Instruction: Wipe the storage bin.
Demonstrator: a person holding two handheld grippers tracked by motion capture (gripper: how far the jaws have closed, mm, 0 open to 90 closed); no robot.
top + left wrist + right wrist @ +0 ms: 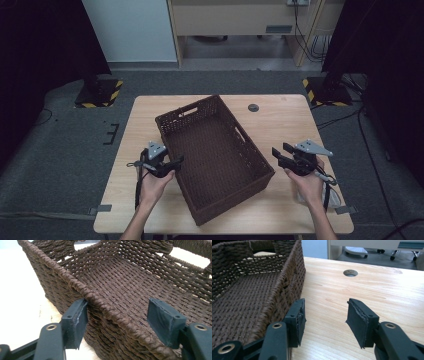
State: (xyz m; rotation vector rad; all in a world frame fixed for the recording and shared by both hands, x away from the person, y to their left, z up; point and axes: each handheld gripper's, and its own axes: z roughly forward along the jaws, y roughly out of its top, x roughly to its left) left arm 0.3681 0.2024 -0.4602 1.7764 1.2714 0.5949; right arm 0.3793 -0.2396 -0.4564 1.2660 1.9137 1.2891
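Wood table on grey carpet, wicker basket centre, L tongs & R tongs wide, empty

Brown woven basket set askew mid-surface, walls blocking any level pass across the middle. Open inside, reachable from above. Bare strips left and right of it. Left tool straddling the left rim; right tool just outside the right wall.

A round hole pierces the wooden table.
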